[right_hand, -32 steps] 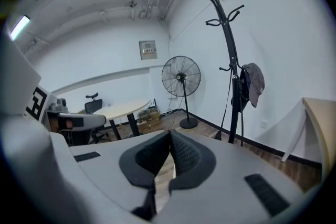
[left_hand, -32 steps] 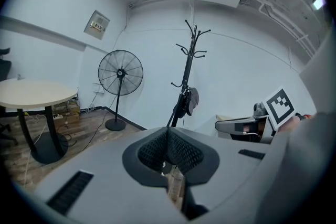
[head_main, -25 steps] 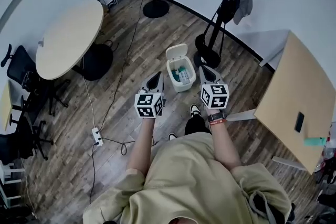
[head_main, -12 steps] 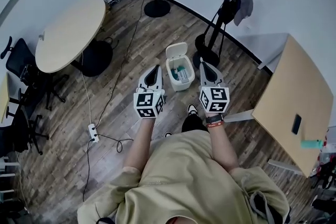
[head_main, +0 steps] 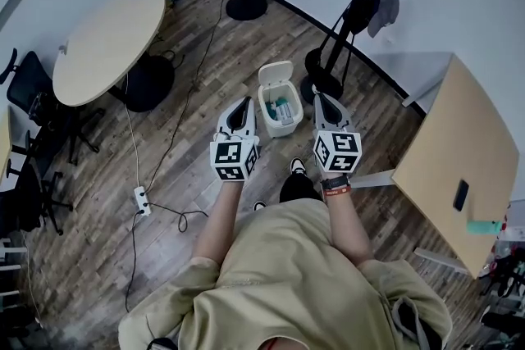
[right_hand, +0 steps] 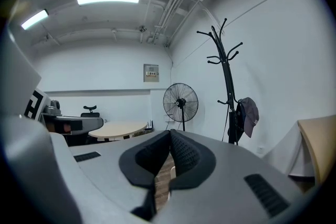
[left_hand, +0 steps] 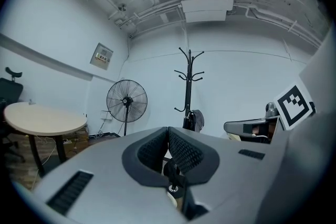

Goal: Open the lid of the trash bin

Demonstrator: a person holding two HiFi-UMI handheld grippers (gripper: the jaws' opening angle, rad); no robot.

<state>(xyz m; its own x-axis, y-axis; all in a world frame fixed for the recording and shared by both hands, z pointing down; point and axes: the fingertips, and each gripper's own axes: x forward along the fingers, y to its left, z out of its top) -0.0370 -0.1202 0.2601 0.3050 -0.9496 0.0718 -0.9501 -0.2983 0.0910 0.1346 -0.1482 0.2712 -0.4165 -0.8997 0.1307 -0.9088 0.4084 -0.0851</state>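
Note:
A small white trash bin (head_main: 273, 117) stands on the wooden floor in the head view, its lid (head_main: 276, 75) tipped up at the far side and teal and white items showing inside. My left gripper (head_main: 244, 105) hovers just left of the bin, jaws together. My right gripper (head_main: 319, 99) hovers just right of it, also shut and holding nothing. In the left gripper view the left gripper (left_hand: 168, 135) has its dark pads pressed together; in the right gripper view the right gripper (right_hand: 169, 138) looks the same. Neither gripper touches the bin.
A coat rack (head_main: 330, 70) stands right behind the bin and a fan base (head_main: 246, 6) further back. A round table (head_main: 107, 45) and black chairs (head_main: 25, 94) are at the left, a wooden desk (head_main: 459, 152) at the right. A power strip (head_main: 139, 199) with cables lies on the floor.
The head camera has shifted a little, so the room sits slightly higher in view. Both grippers stay shut on either side of the bin, and the lid stays raised.

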